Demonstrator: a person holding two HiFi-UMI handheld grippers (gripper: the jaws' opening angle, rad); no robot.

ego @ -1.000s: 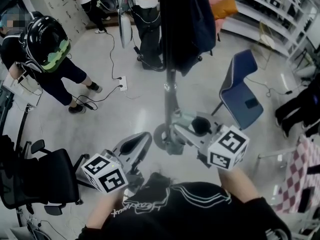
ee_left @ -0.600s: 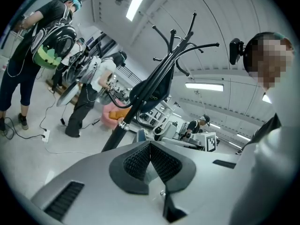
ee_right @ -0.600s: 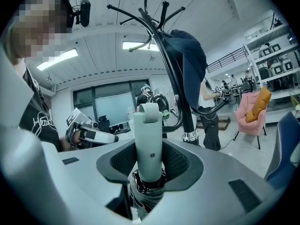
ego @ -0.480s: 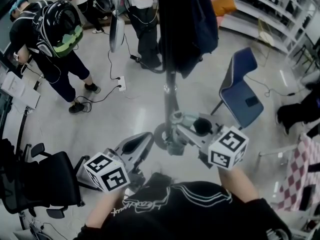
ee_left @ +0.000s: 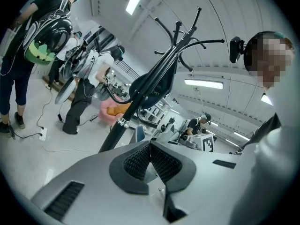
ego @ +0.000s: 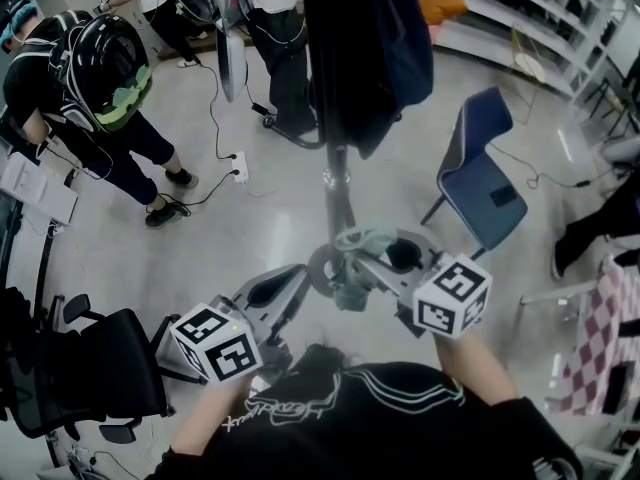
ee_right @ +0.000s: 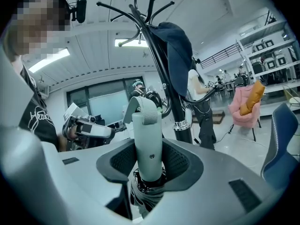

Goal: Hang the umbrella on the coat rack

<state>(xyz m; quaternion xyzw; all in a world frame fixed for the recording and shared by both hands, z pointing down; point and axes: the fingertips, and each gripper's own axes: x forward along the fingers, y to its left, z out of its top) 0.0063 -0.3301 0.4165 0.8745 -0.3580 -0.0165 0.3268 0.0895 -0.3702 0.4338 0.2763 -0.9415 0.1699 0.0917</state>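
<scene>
Folding umbrella (ee_right: 147,144): pale grey-green handle with a wrist strap (ee_right: 140,108) looped over its top and a black furled canopy below it, standing upright in the right gripper (ee_right: 149,159), whose jaws are clamped on the handle from either side. It is held on the near side of the coat rack (ego: 336,183), low beside the pole and on none of the hooks. Coat rack: black pole on a round foot, curved hooks at the top, a dark jacket (ego: 385,48) hung on it. Left gripper (ee_left: 150,159): jaws together, pads meeting at the tips, nothing between them; it is held to the near left of the rack's foot. Surroundings on the grey floor (ego: 260,223): a blue chair (ego: 482,183) right of the rack, a black office chair (ego: 95,368) at near left, a person (ego: 90,88) in a black helmet at far left.
</scene>
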